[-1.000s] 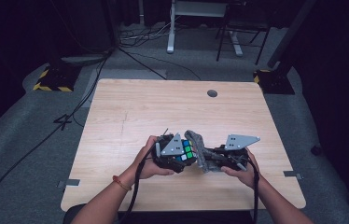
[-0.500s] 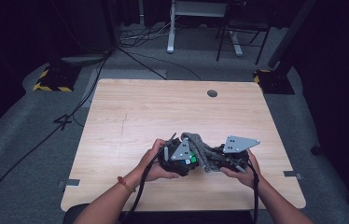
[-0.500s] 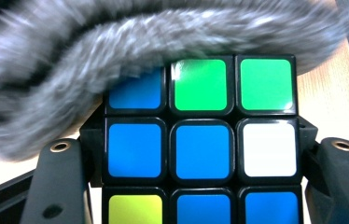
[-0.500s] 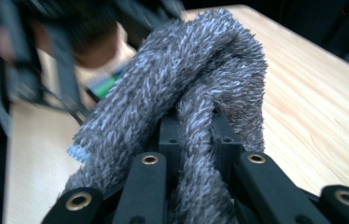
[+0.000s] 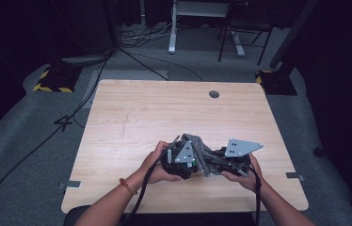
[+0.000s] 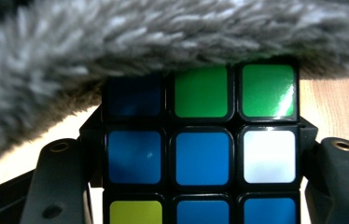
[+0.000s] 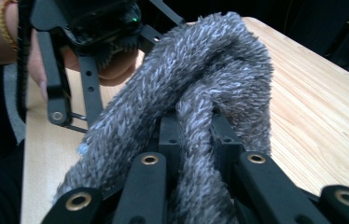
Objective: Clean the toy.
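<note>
Puzzle cube [image 6: 202, 144] clamped between jaws of left hand-held gripper [image 5: 180, 162], near desk [image 5: 132, 117] front edge. Right hand-held gripper [image 5: 221, 162] pinches grey fuzzy cloth [image 7: 200, 93], draped over cube.

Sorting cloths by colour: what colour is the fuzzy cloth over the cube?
Grey, the cloth shows best in the right gripper view.

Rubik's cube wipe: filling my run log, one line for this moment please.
left gripper: shut on Rubik's cube | right gripper: shut on grey fluffy cloth | cloth touches cube top
</note>
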The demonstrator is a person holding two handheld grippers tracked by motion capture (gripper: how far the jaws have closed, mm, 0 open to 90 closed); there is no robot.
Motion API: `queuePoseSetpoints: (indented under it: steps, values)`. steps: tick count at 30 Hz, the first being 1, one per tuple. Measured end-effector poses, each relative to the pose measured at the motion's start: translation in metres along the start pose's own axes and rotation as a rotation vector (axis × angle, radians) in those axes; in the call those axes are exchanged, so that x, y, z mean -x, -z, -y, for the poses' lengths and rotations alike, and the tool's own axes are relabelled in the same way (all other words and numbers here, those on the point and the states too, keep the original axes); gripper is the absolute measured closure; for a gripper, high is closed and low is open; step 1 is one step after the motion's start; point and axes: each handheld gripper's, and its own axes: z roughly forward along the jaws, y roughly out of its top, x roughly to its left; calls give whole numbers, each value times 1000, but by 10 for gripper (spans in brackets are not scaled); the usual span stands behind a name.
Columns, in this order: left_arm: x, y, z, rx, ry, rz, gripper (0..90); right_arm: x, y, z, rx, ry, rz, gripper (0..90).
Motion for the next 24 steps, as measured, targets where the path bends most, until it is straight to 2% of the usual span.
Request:
queuePoseSetpoints:
  steps: [3, 4, 7, 8, 13, 17, 19, 20, 22, 24]
  values:
    - [-1, 4, 0, 25, 10, 3, 336, 5, -2, 3, -11, -11, 17, 787]
    - [-2, 6, 0, 36, 13, -3, 335, 8, -3, 5, -30, -11, 28, 787]
    - [-6, 13, 1, 66, 26, -7, 335, 12, -4, 9, -43, -31, 25, 787]
    - [-8, 18, 1, 86, 37, -12, 336, 14, -6, 12, -65, -31, 31, 787]
    - [-10, 25, 2, 103, 35, -19, 335, 11, -5, 11, -55, -33, 17, 787]
    - [-9, 21, 3, 80, 36, -29, 335, 6, -1, 5, -26, -22, -1, 786]
    - [-6, 14, 3, 46, 18, -28, 335, 2, 1, 2, -2, -10, -15, 785]
    - [-6, 14, 3, 46, 18, -28, 336, 2, 1, 2, -2, -10, -15, 785]
    - [-2, 7, 2, 19, 1, -15, 335, -4, 1, -2, 1, 16, -9, 785]
    - [3, 3, 0, 16, -8, 13, 335, -3, 2, -2, 13, 14, 7, 784]
